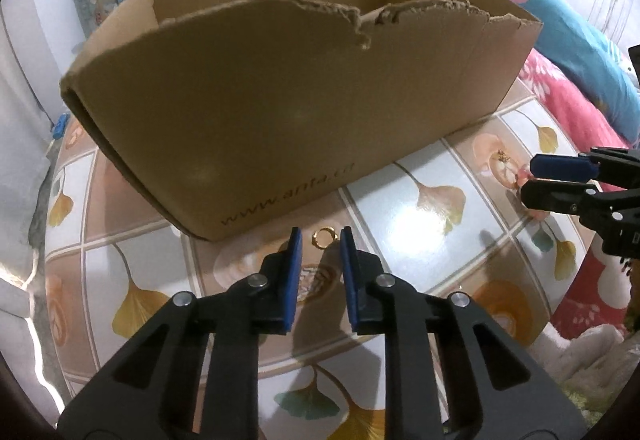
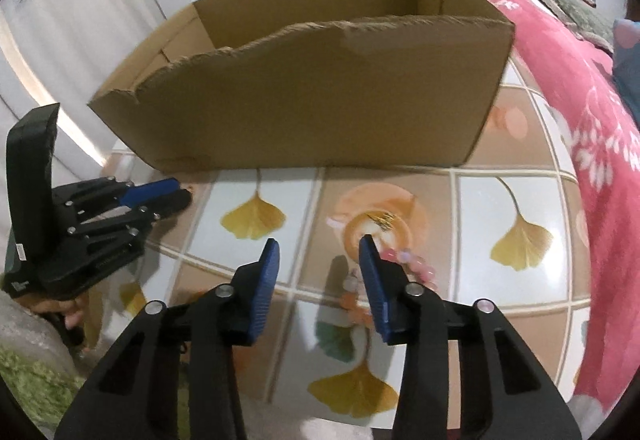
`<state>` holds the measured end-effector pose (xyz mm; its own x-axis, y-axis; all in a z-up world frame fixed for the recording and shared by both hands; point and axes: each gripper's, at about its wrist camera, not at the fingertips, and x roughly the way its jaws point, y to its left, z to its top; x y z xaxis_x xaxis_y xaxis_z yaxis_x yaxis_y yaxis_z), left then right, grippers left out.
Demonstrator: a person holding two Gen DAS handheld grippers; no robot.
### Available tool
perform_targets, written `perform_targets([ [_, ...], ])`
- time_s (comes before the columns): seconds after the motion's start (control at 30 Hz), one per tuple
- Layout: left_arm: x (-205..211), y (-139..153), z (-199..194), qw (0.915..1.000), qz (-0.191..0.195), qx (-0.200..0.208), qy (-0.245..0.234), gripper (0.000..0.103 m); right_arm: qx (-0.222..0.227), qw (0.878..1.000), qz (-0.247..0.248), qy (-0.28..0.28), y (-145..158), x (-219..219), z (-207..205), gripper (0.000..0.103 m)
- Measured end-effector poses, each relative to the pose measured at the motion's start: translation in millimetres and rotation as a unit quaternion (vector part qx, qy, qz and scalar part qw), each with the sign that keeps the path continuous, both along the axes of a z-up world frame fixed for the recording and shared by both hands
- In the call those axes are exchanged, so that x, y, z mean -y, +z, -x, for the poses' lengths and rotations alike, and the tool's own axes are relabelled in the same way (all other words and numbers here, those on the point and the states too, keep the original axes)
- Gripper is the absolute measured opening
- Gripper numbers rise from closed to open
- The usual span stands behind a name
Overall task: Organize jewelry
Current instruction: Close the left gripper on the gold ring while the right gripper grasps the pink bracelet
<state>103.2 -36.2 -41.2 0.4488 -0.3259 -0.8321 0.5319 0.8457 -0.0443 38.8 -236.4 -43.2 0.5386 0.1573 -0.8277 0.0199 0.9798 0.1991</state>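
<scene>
A small gold ring (image 1: 324,239) lies on the ginkgo-patterned table (image 1: 400,220), just in front of the cardboard box (image 1: 280,112). My left gripper (image 1: 321,236) is lowered over it, its blue pads either side of the ring with slim gaps, so it is open. A pink and orange bead bracelet (image 2: 412,264) lies under my right gripper (image 2: 319,242), which is open. Its right finger (image 2: 374,280) stands across the strand, with some beads between the fingers and others outside. A small gold piece (image 2: 382,220) lies just beyond the tips.
The open box (image 2: 320,100) has a torn front rim and fills the table's far half. A pink blanket (image 2: 580,112) lies along the right edge and a blue cushion (image 1: 580,52) sits behind it. The left gripper (image 2: 182,192) shows at the box's near left corner.
</scene>
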Motion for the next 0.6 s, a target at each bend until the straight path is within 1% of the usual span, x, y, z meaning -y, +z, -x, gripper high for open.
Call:
perform_targets([
  [0.1, 0, 0, -2, 1.0000, 0.003, -0.001, 0.002, 0.018, -0.003, 1.000, 0.011, 0.001, -2, 1, 1, 0.038],
  [0.23, 7, -1, 1, 0.9998, -0.015, 0.010, -0.006, 0.018, -0.003, 1.000, 0.024, 0.011, -5, -2, 2, 0.037],
  [0.27, 9, -1, 2, 0.9996, -0.021, 0.014, -0.009, 0.017, -0.003, 1.000, 0.025, 0.013, -5, -4, 3, 0.037],
  [0.37, 18, -3, 3, 0.9995, -0.025, 0.014, -0.014, 0.010, 0.000, 0.999, 0.035, 0.020, -5, -6, 4, 0.037],
  [0.6, 23, -2, 3, 0.9990, -0.035, 0.018, -0.019, 0.010, 0.001, 0.999, 0.034, 0.018, -6, -1, 9, 0.036],
])
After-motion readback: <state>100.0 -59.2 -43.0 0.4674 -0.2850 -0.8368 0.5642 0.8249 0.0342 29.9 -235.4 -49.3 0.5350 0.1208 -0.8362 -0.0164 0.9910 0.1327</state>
